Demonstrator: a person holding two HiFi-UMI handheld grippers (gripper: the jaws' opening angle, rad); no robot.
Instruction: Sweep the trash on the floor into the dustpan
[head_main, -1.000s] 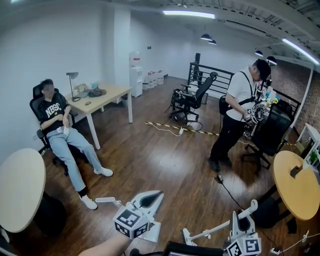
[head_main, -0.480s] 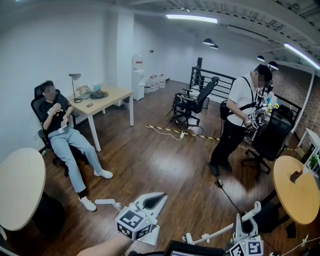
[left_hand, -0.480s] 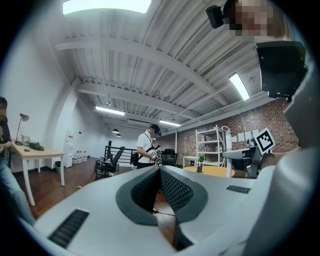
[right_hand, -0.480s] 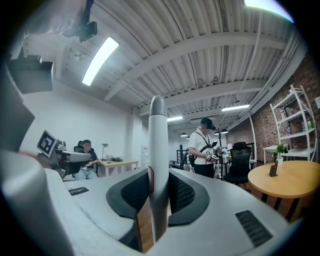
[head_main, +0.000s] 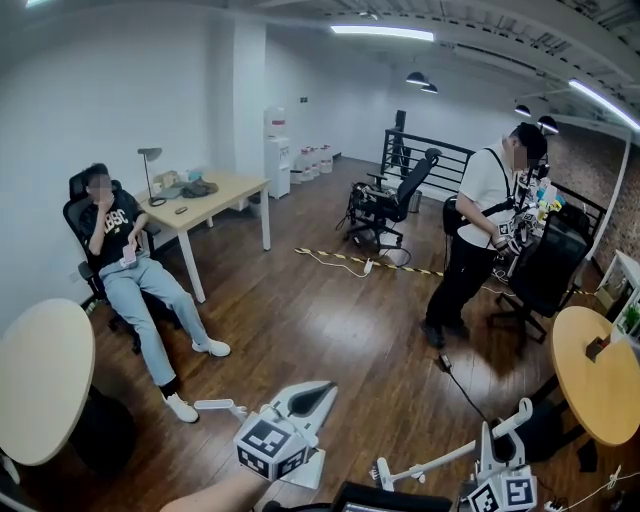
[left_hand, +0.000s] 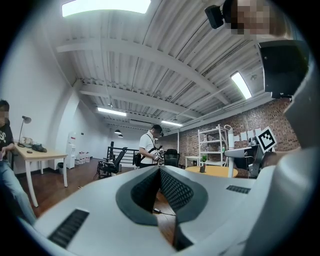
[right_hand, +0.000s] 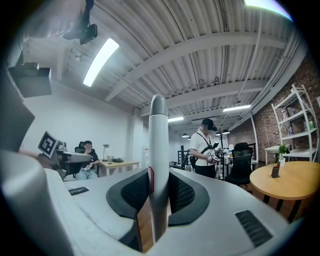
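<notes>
My left gripper (head_main: 316, 393) hovers low at the bottom middle of the head view, over the wooden floor. Its jaws meet at the tips in the left gripper view (left_hand: 160, 169), with nothing seen between them. Under it show a flat white piece (head_main: 306, 467) and a short white bar (head_main: 216, 405); I cannot tell whether they are the dustpan. My right gripper (head_main: 487, 442) is shut on a white broom handle (head_main: 440, 457), which stands upright between its pads (right_hand: 152, 150). No trash shows in any view.
A person sits in a chair (head_main: 125, 262) at the left beside a wooden desk (head_main: 208, 193). Another person stands (head_main: 478, 235) at the right near a black chair (head_main: 545, 270). Round tables (head_main: 40, 375) (head_main: 600, 372) flank me. A cable (head_main: 465, 388) crosses the floor.
Both grippers have hardly moved; the right one sits slightly lower in the view. The seated person has raised a hand to the face.
</notes>
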